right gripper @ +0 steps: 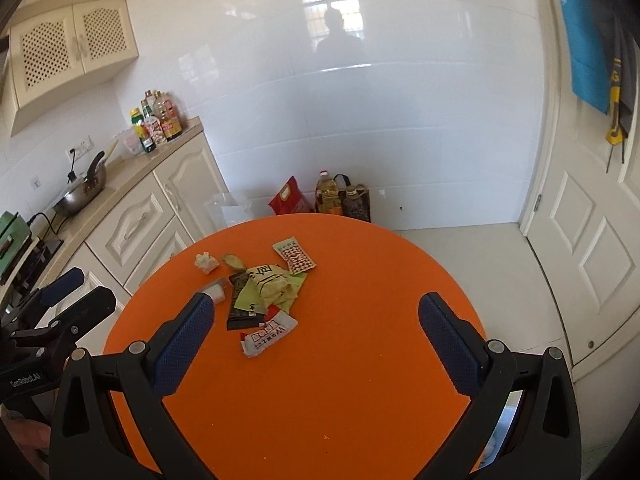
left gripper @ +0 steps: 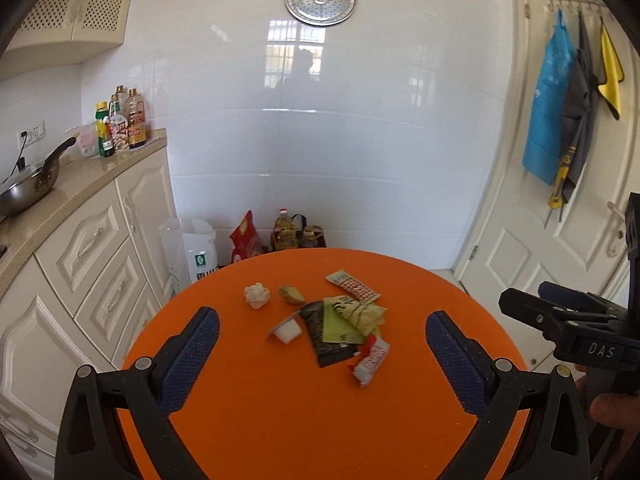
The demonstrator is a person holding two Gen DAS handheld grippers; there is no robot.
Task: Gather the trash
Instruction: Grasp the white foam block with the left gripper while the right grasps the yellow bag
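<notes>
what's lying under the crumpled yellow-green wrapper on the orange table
A long black wrapper runs beneath the crumpled yellow-green wrapper on the round orange table. Anything else under it is covered.

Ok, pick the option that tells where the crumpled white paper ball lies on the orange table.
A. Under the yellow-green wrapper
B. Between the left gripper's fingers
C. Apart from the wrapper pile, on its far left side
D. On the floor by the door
C: the crumpled white paper ball sits alone on the orange table, left of the yellow-green wrapper pile.
</notes>
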